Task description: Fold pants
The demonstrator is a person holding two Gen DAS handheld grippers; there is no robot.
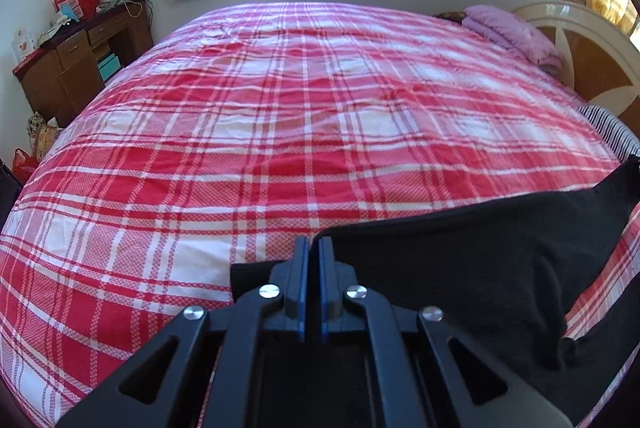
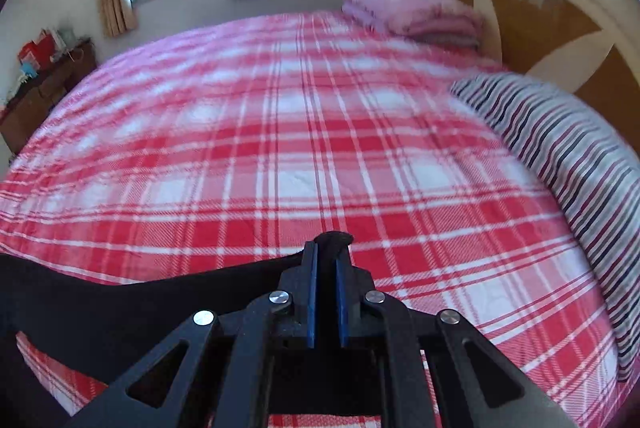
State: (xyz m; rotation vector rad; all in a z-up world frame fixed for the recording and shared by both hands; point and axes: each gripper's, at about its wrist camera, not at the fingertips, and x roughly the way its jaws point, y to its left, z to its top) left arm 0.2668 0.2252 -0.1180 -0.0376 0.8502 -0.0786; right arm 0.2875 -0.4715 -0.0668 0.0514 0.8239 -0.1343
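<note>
Pants (image 1: 480, 268), unlabelled black, pinched by both claws.

Pants (image 1: 460, 268) matt black knit; bedspread (image 1: 280, 108) woven cotton check (slightly textured); headboard (image 2: 560, 8) glossy wood.

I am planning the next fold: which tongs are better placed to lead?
Probably right: the right tongs visibly pinch the pants; the left tongs look shut, but their grip on cloth is unclear.

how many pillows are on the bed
2. A folded pink pillow or quilt stack lies at the far corner by the headboard; a striped pillow lies along the bed's right edge. Others may be hidden out of frame.
</note>
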